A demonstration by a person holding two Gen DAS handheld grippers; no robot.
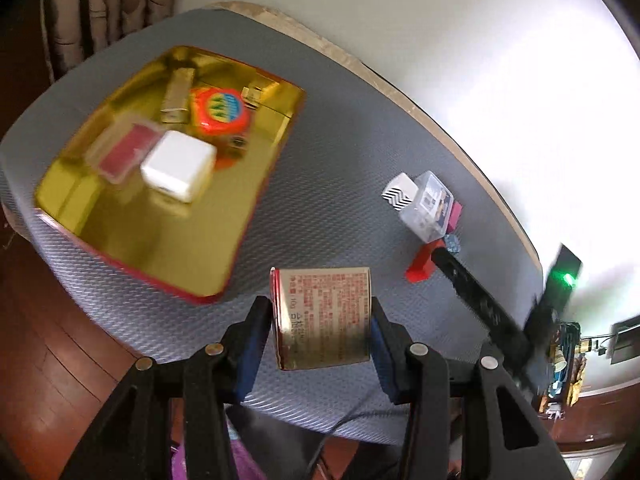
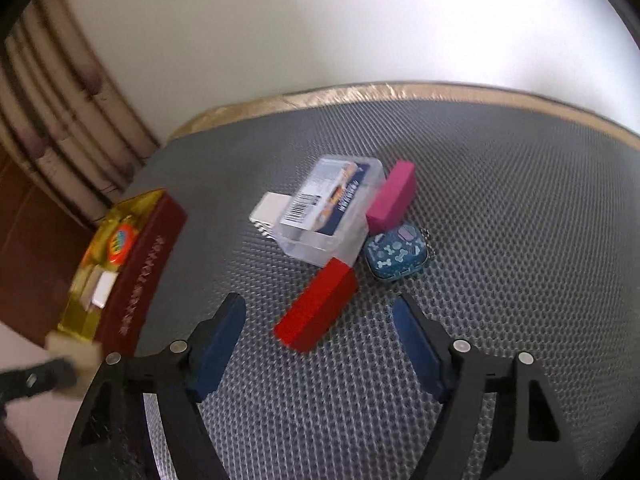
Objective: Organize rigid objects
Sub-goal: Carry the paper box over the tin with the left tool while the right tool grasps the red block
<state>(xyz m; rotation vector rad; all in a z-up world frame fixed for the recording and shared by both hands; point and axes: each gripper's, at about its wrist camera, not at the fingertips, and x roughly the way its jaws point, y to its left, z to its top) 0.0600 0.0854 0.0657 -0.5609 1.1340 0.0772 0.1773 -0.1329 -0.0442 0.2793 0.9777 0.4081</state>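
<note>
Your left gripper [image 1: 322, 320] pinched a small gold printed carton [image 1: 322, 316] above the grey mat [image 1: 340, 160], beside the gold-lined red tin [image 1: 132, 276]. Several items already lay inside. Your right gripper [image 2: 318, 340], fingers spread and empty, faced the red block [image 2: 316, 312], pink block [image 2: 390, 196], clear plastic case [image 2: 328, 208] and blue patterned tin [image 2: 398, 254], all unsorted.

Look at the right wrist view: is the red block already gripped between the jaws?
No. The red block lies flat on the grey mat, ahead of the right gripper, whose jaws stand apart on either side without touching it.
</note>
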